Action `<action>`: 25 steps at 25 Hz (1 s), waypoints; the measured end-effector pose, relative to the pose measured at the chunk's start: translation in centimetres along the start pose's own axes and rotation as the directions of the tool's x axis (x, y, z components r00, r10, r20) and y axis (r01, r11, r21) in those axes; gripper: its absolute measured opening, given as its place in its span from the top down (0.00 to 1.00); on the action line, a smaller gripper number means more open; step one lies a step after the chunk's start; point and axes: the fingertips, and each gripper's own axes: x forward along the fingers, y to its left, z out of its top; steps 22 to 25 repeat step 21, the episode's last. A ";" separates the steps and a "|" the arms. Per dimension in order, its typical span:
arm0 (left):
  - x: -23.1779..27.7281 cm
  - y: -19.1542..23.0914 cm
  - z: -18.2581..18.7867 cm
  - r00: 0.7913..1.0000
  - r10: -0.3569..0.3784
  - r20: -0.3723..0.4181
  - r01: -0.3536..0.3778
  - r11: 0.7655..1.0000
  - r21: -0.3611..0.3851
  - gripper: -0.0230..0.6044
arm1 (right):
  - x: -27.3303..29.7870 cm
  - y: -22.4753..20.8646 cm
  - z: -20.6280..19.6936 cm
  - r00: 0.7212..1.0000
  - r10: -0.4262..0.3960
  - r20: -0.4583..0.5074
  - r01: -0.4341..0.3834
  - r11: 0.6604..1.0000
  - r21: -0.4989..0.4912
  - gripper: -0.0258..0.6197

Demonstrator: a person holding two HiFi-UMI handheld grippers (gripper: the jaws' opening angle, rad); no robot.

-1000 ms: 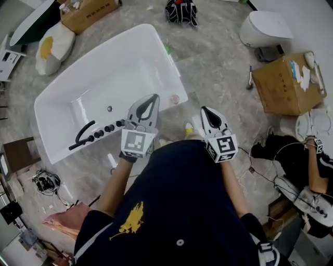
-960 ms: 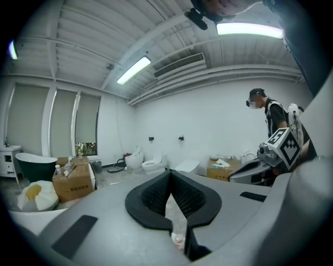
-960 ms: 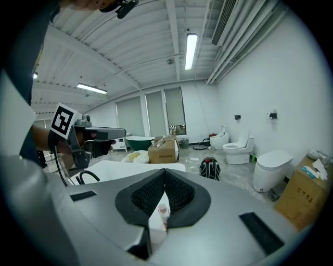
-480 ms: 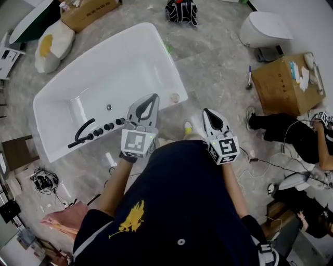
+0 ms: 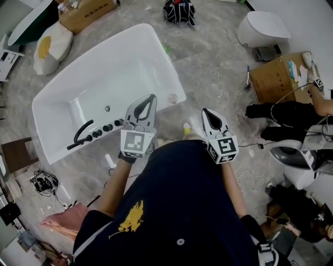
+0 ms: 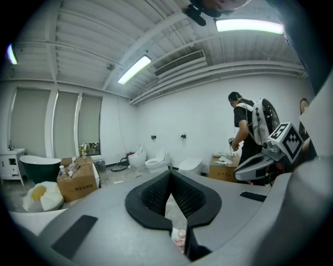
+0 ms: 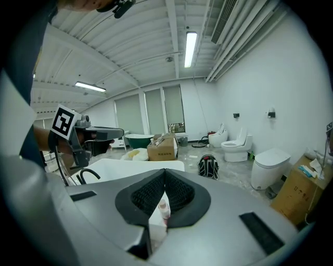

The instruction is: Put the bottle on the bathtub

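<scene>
A small pinkish bottle [image 5: 172, 98] with a white cap stands on the floor beside the near right corner of the white bathtub [image 5: 167, 62]. My left gripper [image 5: 152, 96] hangs just left of the bottle, over the tub's rim, shut and empty. My right gripper [image 5: 204, 110] is to the bottle's right, also shut with nothing in it. In the left gripper view the bottle [image 6: 179, 240] shows low in the gap behind the closed tips [image 6: 169, 174]. In the right gripper view the bottle [image 7: 164, 210] sits below the closed tips [image 7: 164, 171], with the tub [image 7: 135, 165] at left.
A black faucet [image 5: 83, 136] with knobs sits on the tub's near end. A cardboard box [image 5: 270, 78], a toilet [image 5: 260, 28] and a person in black [image 5: 281, 117] are at right. A black bag [image 5: 178, 11] lies at the back; cables trail on the floor.
Both grippers have barely moved. The person in black at the right has shifted up toward the cardboard box, and another white fixture now shows at the right edge.
</scene>
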 end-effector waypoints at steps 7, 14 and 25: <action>1.1 -1.1 -1.5 0.995 -0.049 -0.084 0.049 0.999 -0.003 0.93 | -0.3 -0.3 -0.2 1.000 -0.011 -0.008 0.011 1.000 -0.028 0.96; 1.4 -1.8 -1.6 0.992 -0.080 -0.100 0.081 0.997 0.012 0.93 | -0.4 -0.3 -0.4 0.999 -0.023 -0.024 0.022 0.999 -0.036 0.96; 0.7 -1.3 -2.2 0.990 -0.086 -0.112 0.089 0.996 0.022 0.93 | -0.1 0.6 -0.4 1.000 -0.021 -0.019 0.020 0.999 -0.039 0.96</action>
